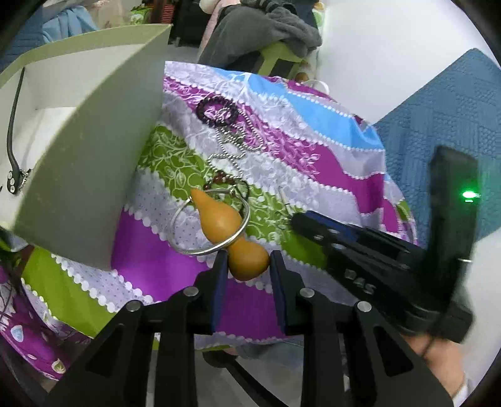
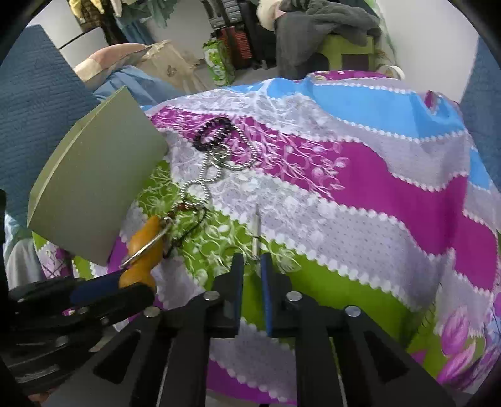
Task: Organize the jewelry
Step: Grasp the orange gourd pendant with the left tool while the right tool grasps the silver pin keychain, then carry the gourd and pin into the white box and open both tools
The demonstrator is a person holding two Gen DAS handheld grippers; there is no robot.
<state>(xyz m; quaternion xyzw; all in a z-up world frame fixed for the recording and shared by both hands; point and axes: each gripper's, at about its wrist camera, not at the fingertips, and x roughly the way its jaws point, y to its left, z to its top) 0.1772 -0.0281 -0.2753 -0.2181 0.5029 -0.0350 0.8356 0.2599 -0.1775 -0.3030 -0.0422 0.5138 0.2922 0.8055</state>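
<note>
An orange gourd pendant (image 1: 219, 219) lies low on the patterned cloth, a silver bangle (image 1: 188, 247) looped around its waist. My left gripper (image 1: 248, 261) is shut on the gourd's lower bulb, seen from the side as the gourd (image 2: 141, 250) in the right wrist view. A silver ball chain (image 1: 231, 147) runs from the gourd up to a dark bead bracelet (image 1: 216, 111). A thin silver pin (image 2: 256, 231) lies on the cloth with its near end between the fingers of my right gripper (image 2: 252, 266). Those jaws stand slightly apart and do not press on it.
A pale green box (image 1: 94, 141) stands open at the left, a black strap (image 1: 12, 131) hanging inside it. The cloth (image 2: 360, 188) drapes over a rounded surface. Beyond are a blue quilted cover (image 1: 438, 125), a green stool with grey clothing (image 2: 328, 28) and household clutter.
</note>
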